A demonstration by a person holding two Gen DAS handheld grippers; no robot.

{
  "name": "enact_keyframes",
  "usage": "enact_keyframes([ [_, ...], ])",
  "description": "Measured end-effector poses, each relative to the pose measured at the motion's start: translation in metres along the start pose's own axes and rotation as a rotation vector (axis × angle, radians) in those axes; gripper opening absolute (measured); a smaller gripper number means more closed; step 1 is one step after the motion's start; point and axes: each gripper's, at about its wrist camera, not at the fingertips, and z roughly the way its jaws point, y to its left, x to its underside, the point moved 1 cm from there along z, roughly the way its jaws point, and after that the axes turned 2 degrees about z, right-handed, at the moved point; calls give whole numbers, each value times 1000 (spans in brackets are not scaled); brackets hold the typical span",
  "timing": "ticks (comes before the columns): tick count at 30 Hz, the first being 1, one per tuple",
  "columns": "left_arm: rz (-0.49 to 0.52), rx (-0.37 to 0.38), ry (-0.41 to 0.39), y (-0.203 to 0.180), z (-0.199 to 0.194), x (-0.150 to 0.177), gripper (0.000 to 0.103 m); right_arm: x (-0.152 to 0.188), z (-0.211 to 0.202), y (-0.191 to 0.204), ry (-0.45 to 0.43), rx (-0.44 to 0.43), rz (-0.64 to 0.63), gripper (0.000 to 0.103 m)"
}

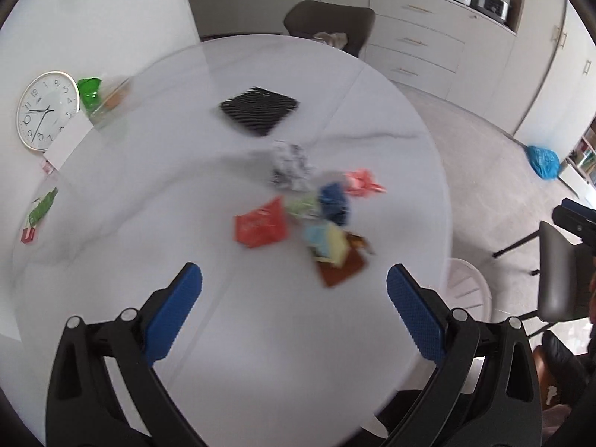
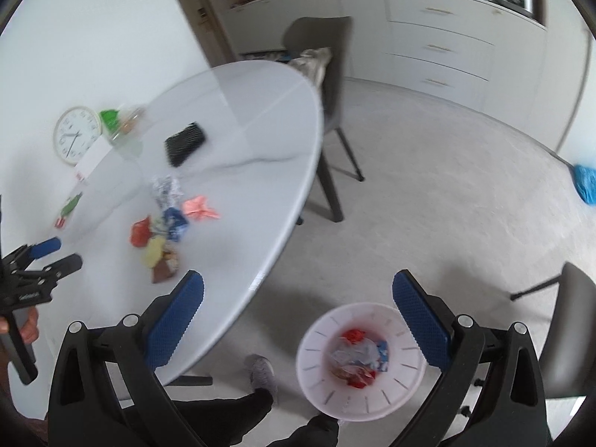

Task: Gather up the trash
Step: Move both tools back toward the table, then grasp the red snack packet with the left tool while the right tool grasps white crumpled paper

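While several wrappers already lie in the white bin (image 2: 363,396), the pile of trash (image 1: 309,208) remains on the table (image 1: 149,193), ahead of the left gripper (image 1: 294,301) and slightly toward its right finger. I count about seven pieces: one crumpled white, one pink, one blue, one pale green, one red, one yellow-and-teal, one brown; blur makes the count approximate. The left gripper's jaws stand spread and hold nothing. The right gripper (image 2: 298,316) is likewise released and unloaded, with the bin just below and between its fingers, on the floor beside the table. Judgement: a drop looks finished and the next pickup is in hand. The next move calls for closing on a single piece at the pile's near edge.
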Motion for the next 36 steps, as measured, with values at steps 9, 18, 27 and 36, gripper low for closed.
enact_keyframes([
  [9,468,112,30,31,65,-7,95,2,19,68,74,28,-80,101],
  [18,799,267,72,25,135,-25,95,12,27,109,123,72,45,101],
  [27,886,397,138,19,172,-25,52,12,32,133,134,107,104,101],
  [36,611,462,136,49,179,-27,37,-31,79,168,159,55,-60,101],
])
